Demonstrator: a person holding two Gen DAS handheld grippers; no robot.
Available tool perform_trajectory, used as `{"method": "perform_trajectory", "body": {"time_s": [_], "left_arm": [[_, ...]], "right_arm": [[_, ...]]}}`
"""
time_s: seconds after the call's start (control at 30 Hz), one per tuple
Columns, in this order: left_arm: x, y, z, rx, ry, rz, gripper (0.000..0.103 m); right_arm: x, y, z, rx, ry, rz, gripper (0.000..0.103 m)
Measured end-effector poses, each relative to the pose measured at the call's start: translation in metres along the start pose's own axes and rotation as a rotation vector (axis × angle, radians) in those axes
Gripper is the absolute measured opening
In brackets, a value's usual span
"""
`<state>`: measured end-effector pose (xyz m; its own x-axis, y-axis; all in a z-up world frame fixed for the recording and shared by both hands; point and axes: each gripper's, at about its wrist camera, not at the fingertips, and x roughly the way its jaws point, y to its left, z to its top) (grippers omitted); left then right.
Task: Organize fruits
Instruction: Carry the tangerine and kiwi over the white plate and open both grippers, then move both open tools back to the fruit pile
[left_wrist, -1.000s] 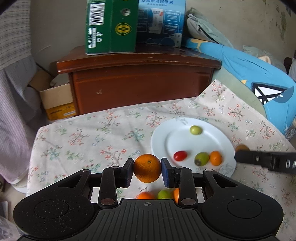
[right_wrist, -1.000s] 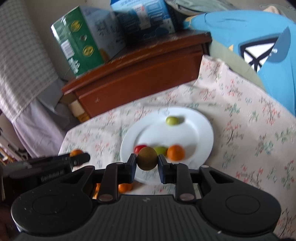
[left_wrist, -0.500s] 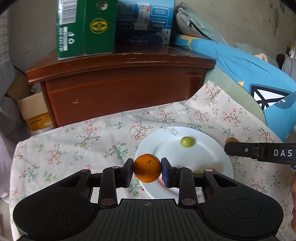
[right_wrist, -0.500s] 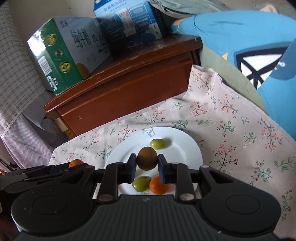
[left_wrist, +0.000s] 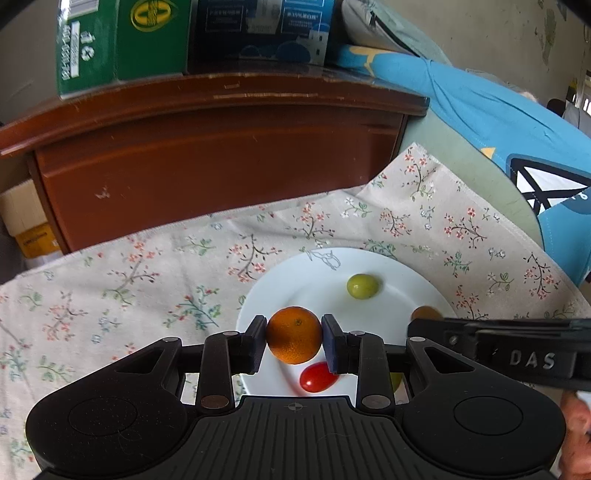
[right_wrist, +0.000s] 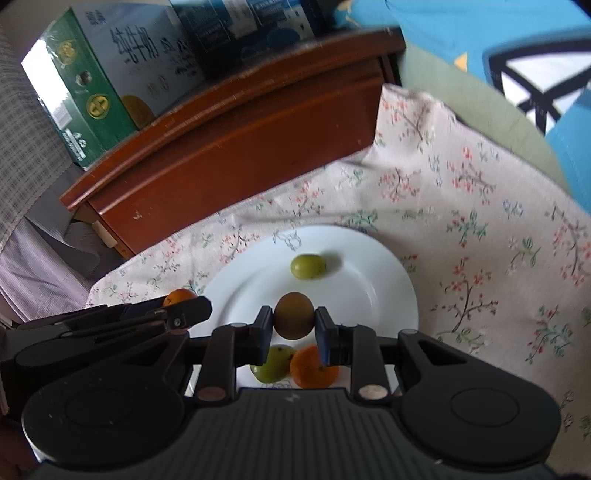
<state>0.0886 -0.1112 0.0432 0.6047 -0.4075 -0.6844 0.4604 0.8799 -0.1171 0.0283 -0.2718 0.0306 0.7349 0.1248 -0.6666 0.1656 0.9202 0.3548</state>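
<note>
A lived-in home: a dark red-brown wooden cabinet (left_wrist: 221, 147), stacked green milk carton (right_wrist: 85, 85), floral beige tablecloth (left_wrist: 424, 221), blue plush cushion (left_wrist: 480, 122).

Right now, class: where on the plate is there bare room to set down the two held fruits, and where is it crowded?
Free: the white plate's middle and right side, between the green fruit at the back and the near cluster. Crowded: the near edge, where a green-yellow fruit, small orange and red tomato lie.

floral tablecloth (left_wrist: 147, 280), white plate (left_wrist: 317, 273) on it
</note>
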Motion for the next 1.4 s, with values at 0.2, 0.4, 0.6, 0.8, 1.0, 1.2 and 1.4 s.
{"method": "perform_trajectory", "body": {"time_s": [0.2,0.4,0.6,0.8,1.0,1.2,1.4], "left_arm": [[0.011,-0.003,0.000,-0.004,0.010,-0.015,0.029],[0.006,-0.004,0.004,-0.010,-0.012,-0.002,0.055],[-0.014,0.000,0.011,-0.007,-0.053,0.103,0.089],[-0.034,0.007,0.006,-0.054,-0.024,0.104,0.094],[-0.055,0.013,-0.005,-0.061,-0.003,0.131,0.094],[-0.077,0.021,-0.018,-0.066,0.025,0.151,0.094],[-0.096,0.026,-0.033,-0.055,0.038,0.160,0.094]], "right_arm": [[0.011,-0.001,0.000,0.008,0.018,-0.004,0.025],[0.013,-0.002,0.002,0.028,0.012,-0.003,0.028],[0.007,-0.004,0.006,0.044,-0.011,-0.006,0.029],[0.001,0.003,0.005,0.029,-0.010,0.014,0.033],[-0.013,0.006,0.000,0.024,-0.012,0.024,0.040],[-0.022,0.011,-0.010,0.010,-0.003,0.029,0.042],[-0.033,0.019,-0.023,-0.022,0.001,0.042,0.042]]}}
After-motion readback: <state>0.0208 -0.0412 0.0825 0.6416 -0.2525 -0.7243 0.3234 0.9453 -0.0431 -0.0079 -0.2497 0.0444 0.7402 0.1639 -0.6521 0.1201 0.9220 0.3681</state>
